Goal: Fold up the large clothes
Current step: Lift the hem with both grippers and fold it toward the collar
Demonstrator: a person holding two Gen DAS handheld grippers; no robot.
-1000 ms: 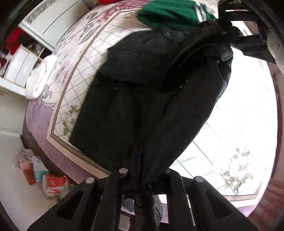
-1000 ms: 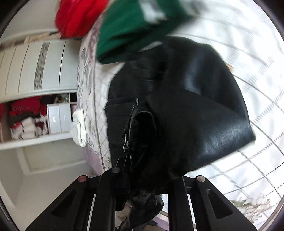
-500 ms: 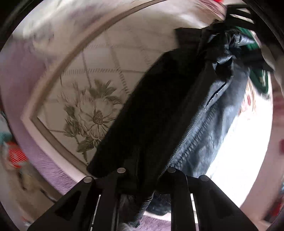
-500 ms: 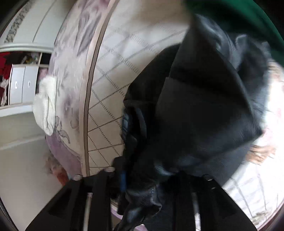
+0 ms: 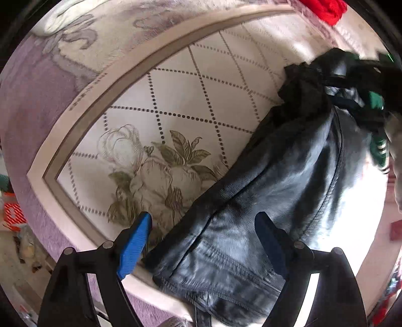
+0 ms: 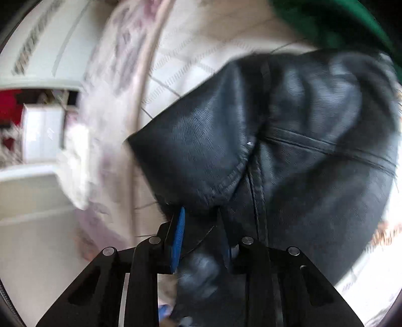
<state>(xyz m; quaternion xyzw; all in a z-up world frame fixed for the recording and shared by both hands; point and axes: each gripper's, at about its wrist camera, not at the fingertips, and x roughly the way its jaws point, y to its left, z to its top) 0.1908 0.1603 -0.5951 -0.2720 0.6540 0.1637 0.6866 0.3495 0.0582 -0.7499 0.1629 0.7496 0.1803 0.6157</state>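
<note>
Black leather jacket (image 5: 271, 201) lies bunched on the floral quilted bedspread (image 5: 176, 105), a green garment (image 6: 334, 22) at its far end. Left gripper (image 5: 203, 226) spread wide over its hem; right gripper (image 6: 201, 221) narrowly parted at a fold.

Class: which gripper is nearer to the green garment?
Right. The green garment lies just beyond the jacket fold ahead of the right gripper; the left gripper sits at the black jacket's opposite end.
</note>
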